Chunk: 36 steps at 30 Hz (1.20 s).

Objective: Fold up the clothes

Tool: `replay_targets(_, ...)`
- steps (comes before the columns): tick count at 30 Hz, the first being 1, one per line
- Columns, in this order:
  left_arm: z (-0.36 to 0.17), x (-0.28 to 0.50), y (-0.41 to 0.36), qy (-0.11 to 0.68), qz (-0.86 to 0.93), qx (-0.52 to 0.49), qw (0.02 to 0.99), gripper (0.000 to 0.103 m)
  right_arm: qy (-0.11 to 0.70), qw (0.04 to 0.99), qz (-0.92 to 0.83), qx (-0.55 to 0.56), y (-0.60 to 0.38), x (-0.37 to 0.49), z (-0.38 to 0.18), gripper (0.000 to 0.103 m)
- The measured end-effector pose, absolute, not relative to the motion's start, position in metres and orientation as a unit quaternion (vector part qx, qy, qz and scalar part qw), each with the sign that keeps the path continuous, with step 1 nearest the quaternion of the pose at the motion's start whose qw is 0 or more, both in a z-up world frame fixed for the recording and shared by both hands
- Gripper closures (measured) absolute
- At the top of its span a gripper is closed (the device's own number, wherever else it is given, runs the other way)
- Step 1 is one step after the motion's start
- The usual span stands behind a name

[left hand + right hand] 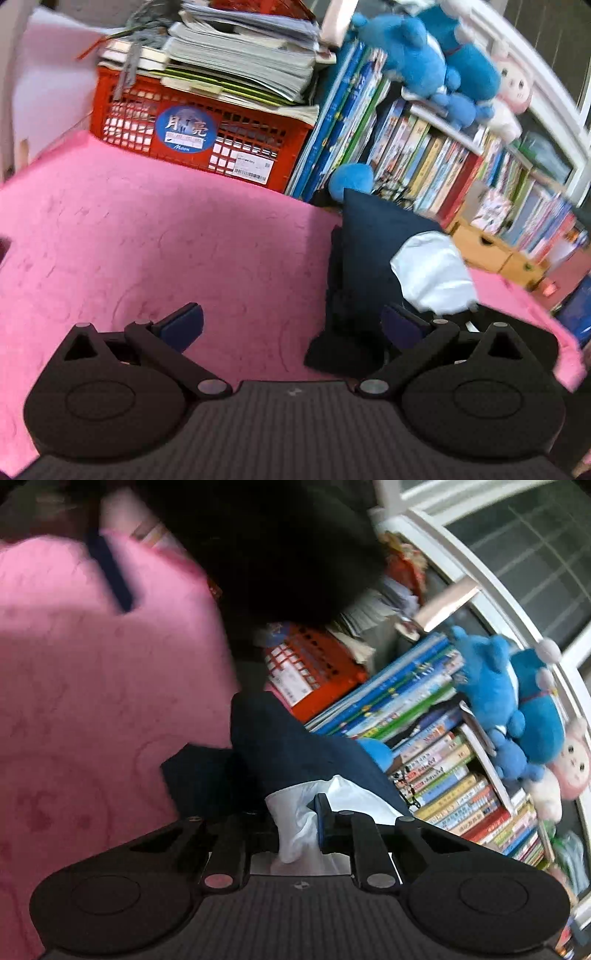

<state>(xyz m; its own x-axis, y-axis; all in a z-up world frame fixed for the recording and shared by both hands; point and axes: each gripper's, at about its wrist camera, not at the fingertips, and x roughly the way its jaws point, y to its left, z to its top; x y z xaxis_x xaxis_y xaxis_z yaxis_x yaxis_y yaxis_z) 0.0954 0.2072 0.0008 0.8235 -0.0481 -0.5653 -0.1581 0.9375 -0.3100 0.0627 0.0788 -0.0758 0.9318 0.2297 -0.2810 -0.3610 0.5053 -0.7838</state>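
Right fingers [291, 830] pinch white cloth [295, 812]; left gripper [291, 325] gapes, holding nothing. Cloth is soft, light, floppy; I'd grab its edge, I judge.

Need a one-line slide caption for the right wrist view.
Right gripper shut on white garment above navy clothing on pink blanket, bookshelf beyond.

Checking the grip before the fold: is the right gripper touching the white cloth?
Touching. The right wrist view shows the right gripper with its fingers closed on a bunch of white cloth.
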Motion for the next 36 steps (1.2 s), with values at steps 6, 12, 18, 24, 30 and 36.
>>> replay_targets(6, -0.034, 0.133, 0.177, 0.357, 0.058, -0.092, 0.928, 0.0, 0.076, 0.846, 0.188, -0.493, 0.062, 0.052, -0.08, 0.071)
replay_targets(12, -0.042, 0.128, 0.172, 0.345, 0.067, -0.069, 0.934, 0.0, 0.083, 0.862, 0.093, -0.492, 0.002, 0.039, -0.082, 0.04)
replay_targets(18, -0.045, 0.127, 0.172, 0.342, 0.063, -0.063, 0.935, 0.0, 0.184, 0.913, 0.062, -0.359, -0.063, 0.067, -0.062, 0.017)
replay_targets(24, -0.043, 0.129, 0.17, 0.345, 0.072, -0.066, 0.934, 0.0, 0.216, 0.925, 0.097, -0.298, -0.053, 0.082, -0.054, 0.062)
replay_targets(30, -0.037, 0.128, 0.168, 0.365, 0.059, -0.074, 0.926, 0.0, 0.203, 0.911, 0.047, -0.356, -0.032, 0.095, -0.052, 0.088)
replay_targets(36, -0.026, 0.104, 0.128, 0.389, -0.018, -0.06, 0.919, 0.0, 0.141, 0.891, 0.002, -0.431, -0.066, 0.069, -0.051, 0.092)
